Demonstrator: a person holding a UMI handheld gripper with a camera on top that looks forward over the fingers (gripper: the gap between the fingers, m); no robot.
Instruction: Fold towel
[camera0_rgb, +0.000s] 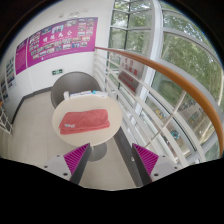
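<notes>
Beyond the tongs (111, 160), hovering wide open and empty: lying across the counter (62, 104) centre, towel (85, 122), red, soft, light, likely limp; best pinching at a near-edge corner.

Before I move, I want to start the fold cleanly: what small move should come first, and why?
Probably ease the tongs forward and down toward the near edge of the red towel. The towel lies bunched on the round white table, beyond the open fingers, which hold nothing and hang short of the table's near rim, so no grasp is possible yet.
</notes>
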